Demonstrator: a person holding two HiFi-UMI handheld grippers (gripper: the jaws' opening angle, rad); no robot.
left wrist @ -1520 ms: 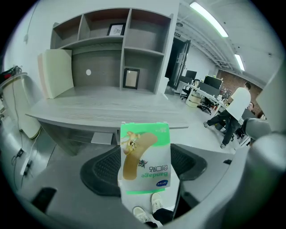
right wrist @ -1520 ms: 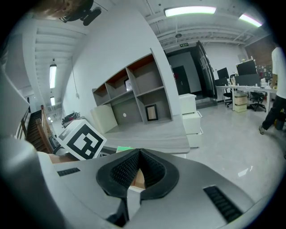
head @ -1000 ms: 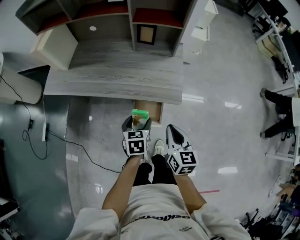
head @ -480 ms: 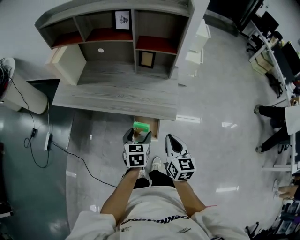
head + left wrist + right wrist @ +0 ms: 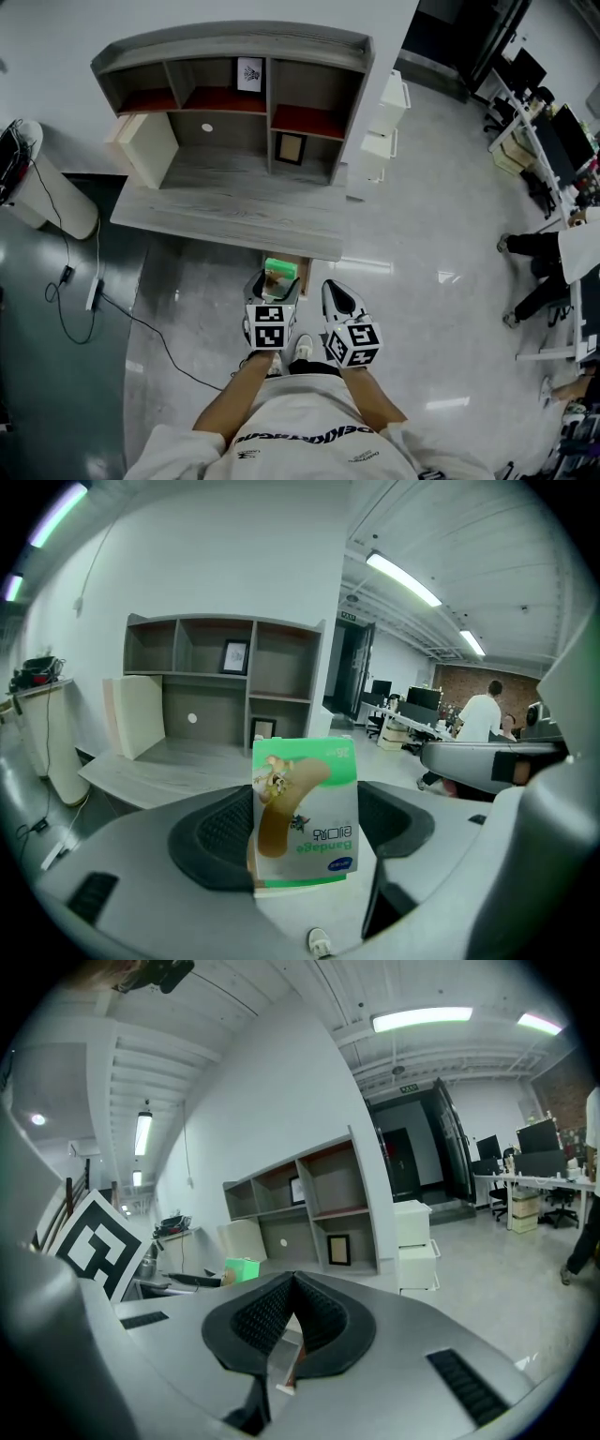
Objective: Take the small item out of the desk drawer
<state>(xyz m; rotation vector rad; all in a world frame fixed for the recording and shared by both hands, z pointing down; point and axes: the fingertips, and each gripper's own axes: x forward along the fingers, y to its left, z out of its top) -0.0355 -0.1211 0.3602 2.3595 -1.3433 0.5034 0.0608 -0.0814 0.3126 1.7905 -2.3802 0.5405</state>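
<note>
- Left gripper view shows the left hand-held gripper [image 5: 307,829] closed on a small green and white bandage box [image 5: 305,789]. The box stands upright between the two dark ridged pads and rises above them.
- Head view puts the same box [image 5: 280,269] at the tip of the left hand-held gripper [image 5: 274,284], just ahead of the marker cube and lifted clear of the drawer.
- Beyond that tip, and slightly to its right, the pulled-out drawer [image 5: 305,273] shows as a brown strip under the front edge of the grey counter [image 5: 234,211].
- Right gripper view shows the right hand-held gripper [image 5: 292,1314] with its pads pressed together at the tip and nothing between them. It is held just beside the left one, pointing toward the counter and shelves.
- The main step looks done: the small item is out of the drawer and in a firm grip.
- What may be left is setting the box down, probably on the counter ahead of the left hand-held gripper, and perhaps pushing the drawer shut. The task sentence asks for neither.
</note>
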